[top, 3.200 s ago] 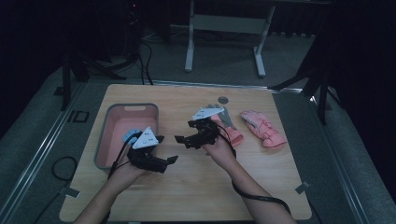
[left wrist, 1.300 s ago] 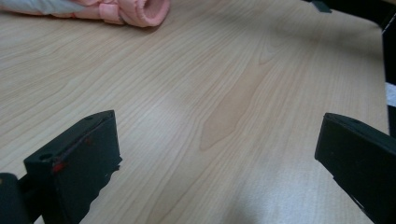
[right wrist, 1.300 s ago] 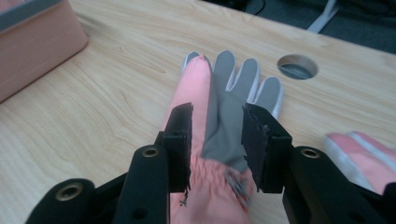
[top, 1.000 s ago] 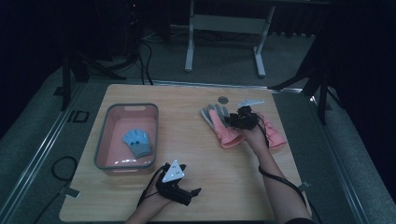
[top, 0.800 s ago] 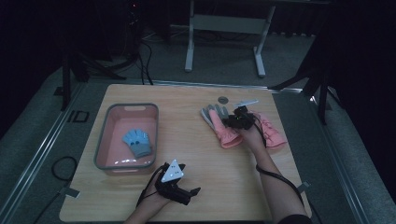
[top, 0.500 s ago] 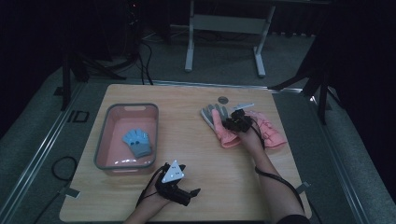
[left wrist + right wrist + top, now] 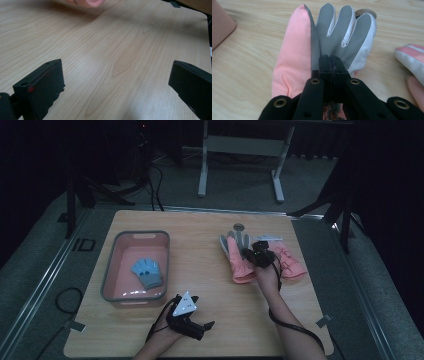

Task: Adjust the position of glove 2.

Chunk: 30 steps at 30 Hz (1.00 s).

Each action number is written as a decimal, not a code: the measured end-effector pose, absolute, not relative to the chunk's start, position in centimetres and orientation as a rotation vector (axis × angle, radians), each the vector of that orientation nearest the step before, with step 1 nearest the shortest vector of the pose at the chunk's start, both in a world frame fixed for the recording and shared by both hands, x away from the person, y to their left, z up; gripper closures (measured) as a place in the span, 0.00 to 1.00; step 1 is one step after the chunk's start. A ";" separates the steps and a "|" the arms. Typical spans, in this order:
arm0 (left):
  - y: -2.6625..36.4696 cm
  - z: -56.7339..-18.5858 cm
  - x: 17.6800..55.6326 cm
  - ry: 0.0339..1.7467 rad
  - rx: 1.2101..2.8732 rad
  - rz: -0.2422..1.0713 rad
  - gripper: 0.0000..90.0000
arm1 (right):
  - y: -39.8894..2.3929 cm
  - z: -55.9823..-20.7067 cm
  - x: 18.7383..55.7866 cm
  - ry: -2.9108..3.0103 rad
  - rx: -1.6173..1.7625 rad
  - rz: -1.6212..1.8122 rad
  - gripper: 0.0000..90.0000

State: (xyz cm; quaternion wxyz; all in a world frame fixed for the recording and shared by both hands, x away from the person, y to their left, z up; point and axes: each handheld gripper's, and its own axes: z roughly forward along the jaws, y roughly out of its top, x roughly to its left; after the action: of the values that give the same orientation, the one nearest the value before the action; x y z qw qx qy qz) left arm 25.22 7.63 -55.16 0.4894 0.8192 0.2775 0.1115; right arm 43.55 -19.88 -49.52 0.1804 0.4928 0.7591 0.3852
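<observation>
While the left gripper (image 7: 202, 327) rests low on the wooden table (image 7: 200, 255) near its front edge, its 2 jaws stand spread wide with bare wood between them in the left gripper view; the right gripper (image 7: 255, 254) sits over the pink and grey glove (image 7: 239, 262) on the table's right half, and its jaws have just been closing. Seen from the right gripper view, those jaws are pressed together on the glove's grey palm fabric (image 7: 332, 45), pinching it just below the 3 grey fingers; the glove lies flat on the wood, its pink side to the left of the grey in that view. Just beside it, on the far side of the right hand in the high view, lies a second pink glove (image 7: 290, 262); well apart, on the table's left half, a pink bin (image 7: 107, 280) holds a small blue glove (image 7: 147, 272).
</observation>
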 end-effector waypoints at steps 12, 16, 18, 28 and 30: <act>7.6 -55.2 25.2 0.680 1.991 0.307 0.00 | -19.4 -48.8 37.9 1.991 1.547 1.163 0.99; 7.7 -55.1 25.2 0.684 1.982 0.315 0.00 | -18.7 -49.6 36.4 1.956 1.574 1.159 0.99; 7.7 -55.1 25.2 0.684 1.979 0.314 0.00 | -18.5 -49.9 36.1 1.946 1.581 1.159 0.99; 7.7 -55.2 25.1 0.679 1.986 0.316 0.00 | -18.2 -52.0 36.2 1.942 1.632 1.112 0.98; 7.7 -55.2 25.1 0.677 1.988 0.315 0.00 | -18.2 -52.3 36.3 1.942 1.639 1.103 0.98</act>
State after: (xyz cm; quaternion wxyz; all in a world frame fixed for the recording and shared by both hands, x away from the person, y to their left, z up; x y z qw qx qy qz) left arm 25.09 7.65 -55.20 0.4874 0.8174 0.2785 0.1295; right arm 36.28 -18.20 -52.26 0.1846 0.5816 0.6888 0.3914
